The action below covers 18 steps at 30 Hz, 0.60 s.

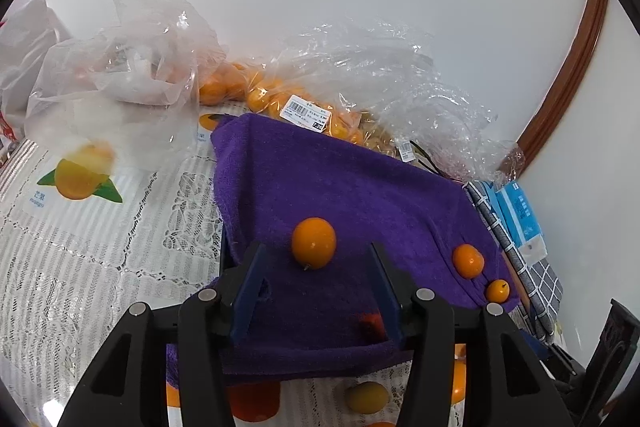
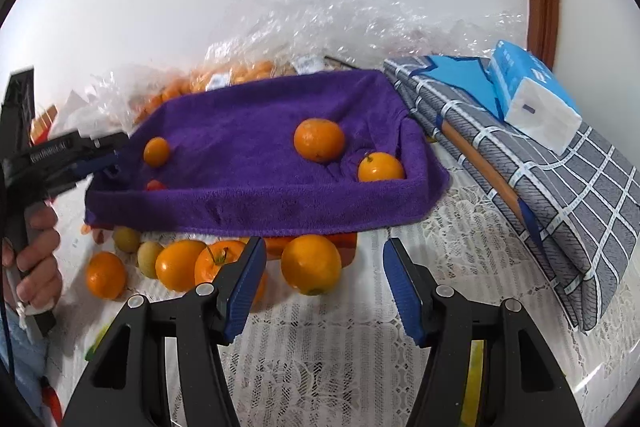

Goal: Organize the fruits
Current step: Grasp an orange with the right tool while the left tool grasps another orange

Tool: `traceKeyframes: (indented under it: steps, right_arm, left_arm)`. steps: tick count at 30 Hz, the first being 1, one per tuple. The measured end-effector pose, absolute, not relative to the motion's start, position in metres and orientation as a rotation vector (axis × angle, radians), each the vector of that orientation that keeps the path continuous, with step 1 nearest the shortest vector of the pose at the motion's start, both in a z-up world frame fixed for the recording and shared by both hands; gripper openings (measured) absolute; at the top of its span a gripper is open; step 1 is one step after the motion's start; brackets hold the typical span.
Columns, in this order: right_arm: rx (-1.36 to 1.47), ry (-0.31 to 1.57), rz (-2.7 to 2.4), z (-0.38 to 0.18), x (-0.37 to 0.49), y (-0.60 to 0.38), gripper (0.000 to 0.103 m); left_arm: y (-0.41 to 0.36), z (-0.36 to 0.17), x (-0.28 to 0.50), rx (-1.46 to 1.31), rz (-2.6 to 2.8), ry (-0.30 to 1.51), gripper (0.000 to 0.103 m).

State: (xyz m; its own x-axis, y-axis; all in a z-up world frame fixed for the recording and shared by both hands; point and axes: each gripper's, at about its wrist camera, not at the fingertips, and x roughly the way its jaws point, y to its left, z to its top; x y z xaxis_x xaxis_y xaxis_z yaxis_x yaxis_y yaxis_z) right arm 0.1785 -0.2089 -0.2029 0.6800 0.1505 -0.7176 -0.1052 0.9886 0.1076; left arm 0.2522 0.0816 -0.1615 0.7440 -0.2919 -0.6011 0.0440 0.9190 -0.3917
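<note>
Honestly, only four fruits sit on the purple towel [image 2: 256, 155], a loose pile [image 2: 192, 263] waits at the bench's near edge, both tools [image 1: 316, 267] [image 2: 324, 267] gaping, empty.

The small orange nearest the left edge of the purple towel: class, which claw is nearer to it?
Left. The left claw hangs open over the towel, right beside that small orange. The right claw is open over the lace tablecloth, short of the towel.
</note>
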Motion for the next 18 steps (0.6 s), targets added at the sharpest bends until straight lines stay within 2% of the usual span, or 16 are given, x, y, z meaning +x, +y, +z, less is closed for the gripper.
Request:
traceKeyframes:
  steps: [5,10,16,18]
  right_arm:
    - [0.041,0.82,0.127,-0.205,0.18,-0.207,0.06]
    - [0.051,0.856,0.121,-0.21,0.183,-0.21,0.056]
    - [0.007,0.874,0.126,-0.212,0.186,-0.202,0.051]
    - [0.022,0.881,0.136,-0.213,0.187,-0.204,0.045]
  left_arm:
    - [0.081,-0.162,0.252,-0.368,-0.2,0.714,0.05]
    - [0.077,-0.16,0.25,-0.34,-0.198,0.702,0.05]
    - [0.082,-0.16,0.249,-0.357,-0.189,0.7,0.05]
    - [0.084,-0.159,0.25,-0.376,-0.19,0.7,0.05]
